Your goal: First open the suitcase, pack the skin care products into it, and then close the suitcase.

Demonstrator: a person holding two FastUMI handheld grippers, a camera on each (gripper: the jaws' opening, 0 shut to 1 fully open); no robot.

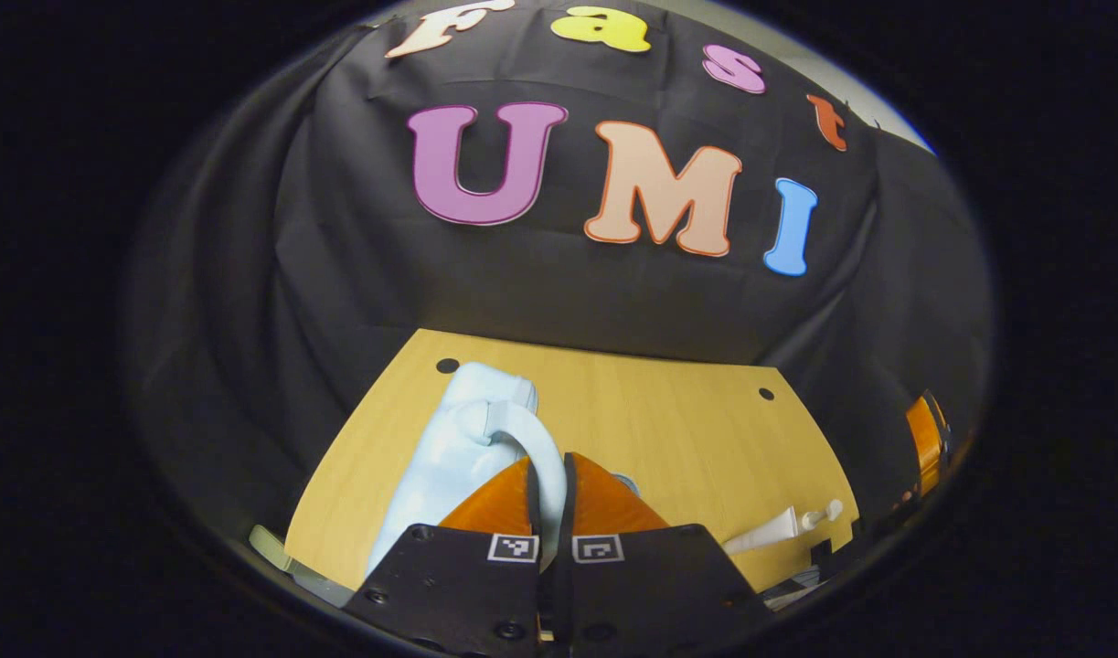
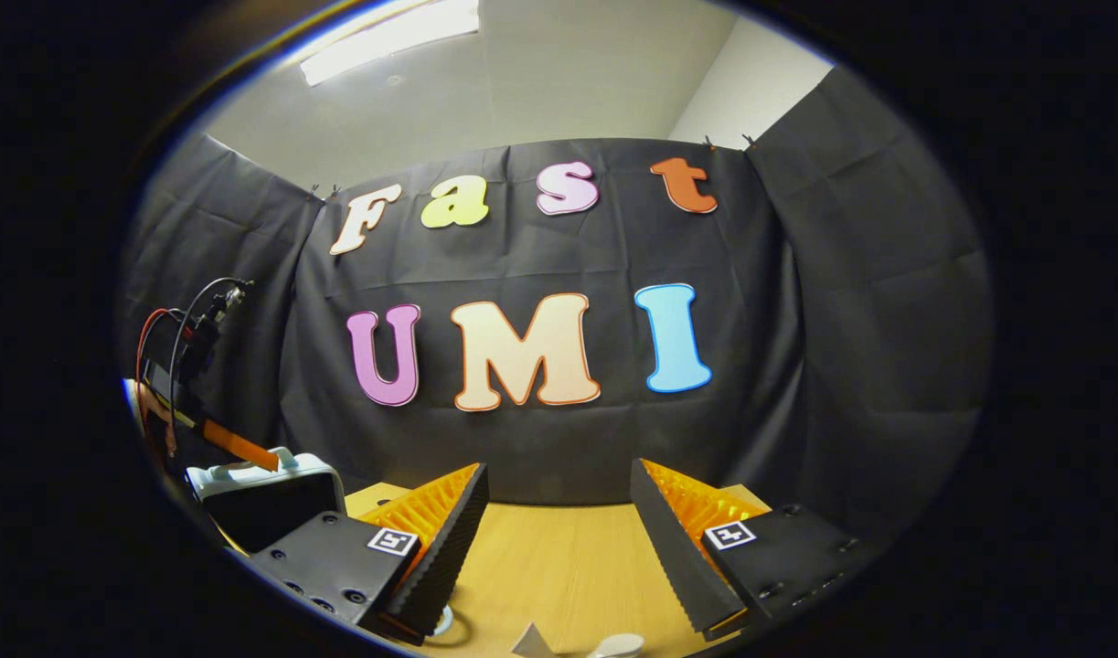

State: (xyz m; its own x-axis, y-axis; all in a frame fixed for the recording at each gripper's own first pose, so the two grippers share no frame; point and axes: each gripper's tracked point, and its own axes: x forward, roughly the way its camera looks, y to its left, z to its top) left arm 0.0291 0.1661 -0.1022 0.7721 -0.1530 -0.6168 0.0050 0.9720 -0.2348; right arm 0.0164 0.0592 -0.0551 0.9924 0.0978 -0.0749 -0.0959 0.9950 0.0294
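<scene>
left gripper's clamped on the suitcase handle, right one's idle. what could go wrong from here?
1. The left gripper is shut on only the thin arched handle of the pale blue hard-shell suitcase; the case could swing or slip if lifted.
2. The white skin care tube lies near the wooden table edge; a shifting case might knock it off.
3. The right gripper is open and apart from the case, so nothing steadies it.

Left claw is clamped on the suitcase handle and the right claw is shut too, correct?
Not quite. The left claw is clamped on the suitcase handle, but the right gripper view shows the right claw open, holding nothing, above the table.
</scene>
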